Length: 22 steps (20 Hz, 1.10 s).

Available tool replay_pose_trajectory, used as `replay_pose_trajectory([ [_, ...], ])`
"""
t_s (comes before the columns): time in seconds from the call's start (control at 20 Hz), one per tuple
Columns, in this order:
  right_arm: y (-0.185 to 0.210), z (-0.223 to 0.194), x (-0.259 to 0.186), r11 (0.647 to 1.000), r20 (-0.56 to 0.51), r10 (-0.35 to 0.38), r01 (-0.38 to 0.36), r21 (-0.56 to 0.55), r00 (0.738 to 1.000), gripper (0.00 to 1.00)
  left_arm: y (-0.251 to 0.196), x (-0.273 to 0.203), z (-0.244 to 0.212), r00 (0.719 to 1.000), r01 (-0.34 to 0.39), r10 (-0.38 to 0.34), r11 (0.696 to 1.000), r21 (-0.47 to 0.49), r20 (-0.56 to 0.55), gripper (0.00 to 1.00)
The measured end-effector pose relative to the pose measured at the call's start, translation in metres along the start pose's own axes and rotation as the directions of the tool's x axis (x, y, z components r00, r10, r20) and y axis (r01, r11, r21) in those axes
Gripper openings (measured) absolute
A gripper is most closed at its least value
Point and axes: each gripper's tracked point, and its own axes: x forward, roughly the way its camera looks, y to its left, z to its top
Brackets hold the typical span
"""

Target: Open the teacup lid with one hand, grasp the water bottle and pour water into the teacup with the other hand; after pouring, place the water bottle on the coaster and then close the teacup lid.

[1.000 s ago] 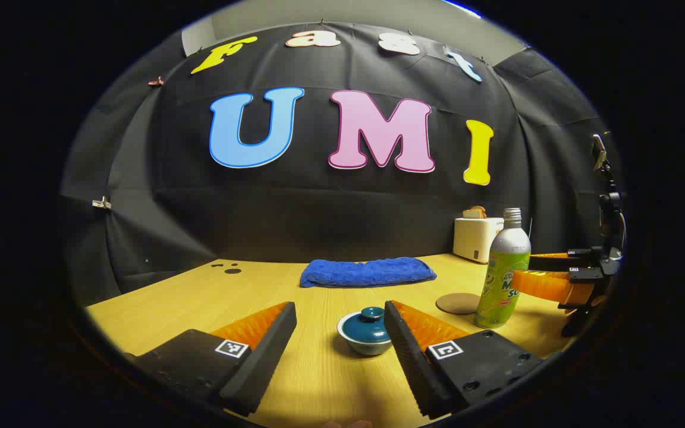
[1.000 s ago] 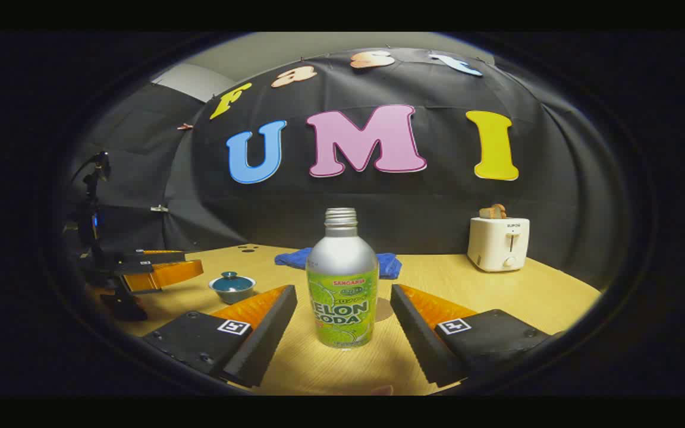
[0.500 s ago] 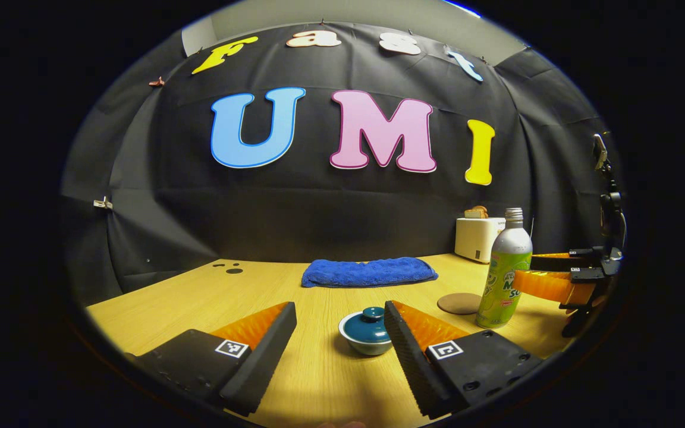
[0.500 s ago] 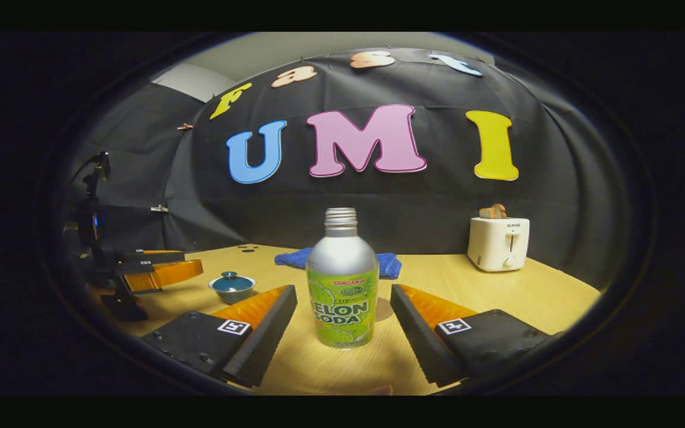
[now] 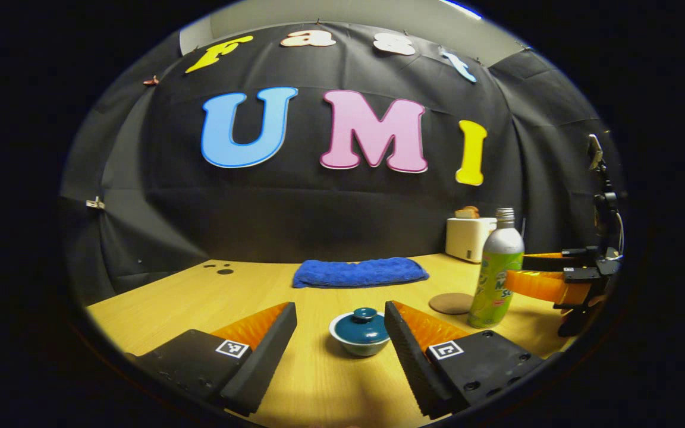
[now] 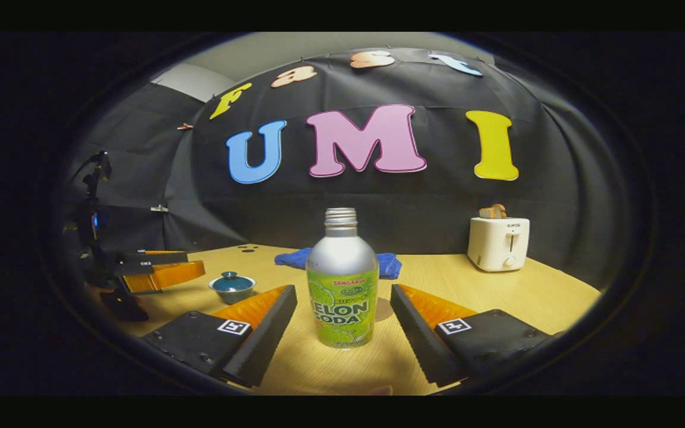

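Left gripper (image 5: 340, 321) has its jaws spread wide, nothing in them. The teacup (image 5: 359, 337) sits on the counter (image 5: 200, 297) in the gap, closer to the right-hand finger but not touching it as far as I can tell. The lid (image 5: 361, 326) is on, knob pointing straight up.

Right gripper (image 6: 342, 306) is the same deal: jaws wide apart, holding nothing. The bottle (image 6: 342, 285) stands between the two fingers with a clear gap on each side, so no contact. It's upright, long axis vertical, open neck at the top, no cap on it.

Using the bottle as the landmark: the coaster (image 5: 451, 303) lies flat just behind and to the left of it, partly hidden by it in the right gripper view. The teacup is off to the left, a bit nearer the camera side. A blue towel (image 5: 359, 272) lies further back behind the bottle, by the wall. A white toaster (image 6: 498, 242) with bread in it stands back and to the right.

From the left gripper view, the right gripper's fingers flank the bottle from the right. Nothing sits between the bottle and the teacup.
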Motion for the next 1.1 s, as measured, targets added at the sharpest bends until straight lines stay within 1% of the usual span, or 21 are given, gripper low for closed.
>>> replay_pose_trajectory([
  [0.15,0.000,0.000,0.001,1.000,0.000,0.000,0.000,0.000,1.000,0.98,0.005,0.014,-0.005,0.999,0.013,-0.012,1.000,0.016,-0.031,0.94],
  [0.2,0.000,0.000,0.000,1.000,0.001,0.000,0.000,0.000,1.000,0.98,0.003,0.019,-0.006,0.999,0.024,-0.023,1.000,0.012,-0.041,0.93],
  [0.25,0.000,0.000,0.000,1.000,0.000,0.000,0.000,0.000,1.000,0.98,0.001,0.025,-0.008,0.998,0.038,-0.038,0.999,0.007,-0.054,0.89],
  [0.3,0.000,0.000,0.000,1.000,0.001,0.000,0.000,-0.001,1.000,0.98,-0.001,0.030,-0.011,0.996,0.052,-0.052,0.999,0.005,-0.073,0.91],
  [0.4,0.000,0.000,0.001,1.000,0.000,0.001,-0.001,-0.001,1.000,0.98,-0.004,0.036,-0.019,0.990,0.069,-0.067,0.998,0.014,-0.121,0.86],
  [0.5,0.001,0.000,0.001,1.000,0.001,0.008,-0.008,0.000,1.000,0.98,-0.007,0.042,-0.021,0.986,0.077,-0.070,0.996,0.042,-0.148,0.81],
  [0.65,0.002,0.000,0.000,1.000,0.000,0.016,-0.016,0.000,1.000,0.98,-0.011,0.048,-0.024,0.982,0.092,-0.078,0.993,0.077,-0.171,0.79],
  [0.75,0.004,0.000,0.001,1.000,0.000,0.024,-0.024,0.001,1.000,0.98,-0.012,0.054,-0.027,0.980,0.092,-0.073,0.991,0.095,-0.182,0.74],
  [1.0,0.003,0.000,0.000,1.000,0.000,0.025,-0.025,0.000,1.000,0.98,-0.019,0.060,-0.033,0.973,0.094,-0.062,0.986,0.139,-0.221,0.51],
  [1.1,0.004,-0.001,0.000,1.000,0.000,0.029,-0.029,0.000,1.000,0.98,-0.018,0.060,-0.032,0.975,0.083,-0.052,0.986,0.142,-0.215,0.47],
])
